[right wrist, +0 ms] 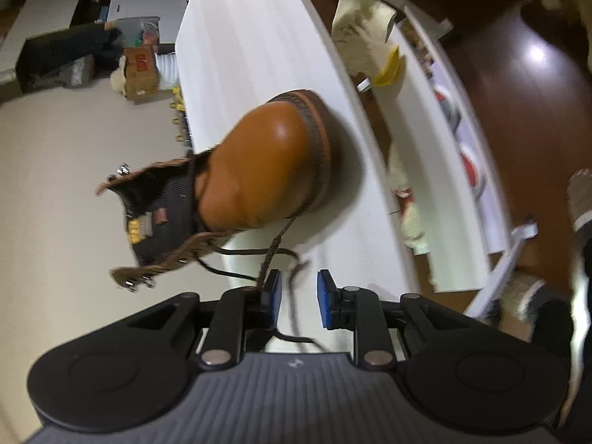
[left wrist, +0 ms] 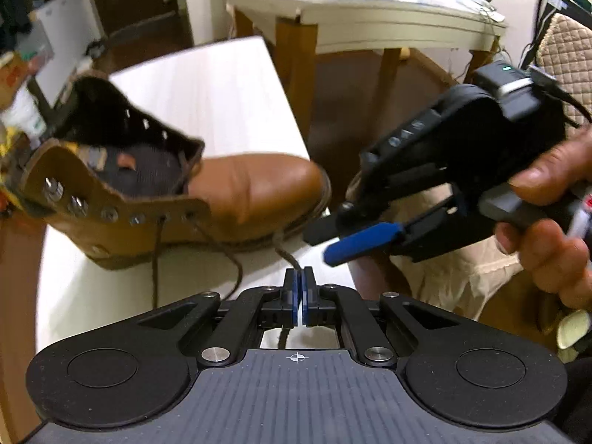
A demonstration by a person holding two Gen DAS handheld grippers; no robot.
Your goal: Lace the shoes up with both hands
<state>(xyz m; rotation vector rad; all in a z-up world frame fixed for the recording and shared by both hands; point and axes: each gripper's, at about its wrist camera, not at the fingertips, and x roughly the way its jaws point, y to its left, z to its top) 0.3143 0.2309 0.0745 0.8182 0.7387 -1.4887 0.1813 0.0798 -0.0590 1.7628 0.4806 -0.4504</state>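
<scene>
one brown boot (left wrist: 207,199) lies on the white counter (left wrist: 207,85); left gripper (left wrist: 299,277) pinches its lace (left wrist: 285,251), right gripper (right wrist: 299,288) gapes empty. keep the lace taut towards the next eyelet.

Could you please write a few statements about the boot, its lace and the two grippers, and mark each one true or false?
1. The left gripper has its fingers shut on the dark lace. True.
2. The right gripper is clamped on the toe of the boot. False: its fingers stand apart, short of the boot, with lace running loose between them.
3. The boot stands on a white table. True.
4. The boot is laced to the top. False: the upper hooks are bare and the flaps hang open.
5. A hand holds the right gripper. True.
</scene>
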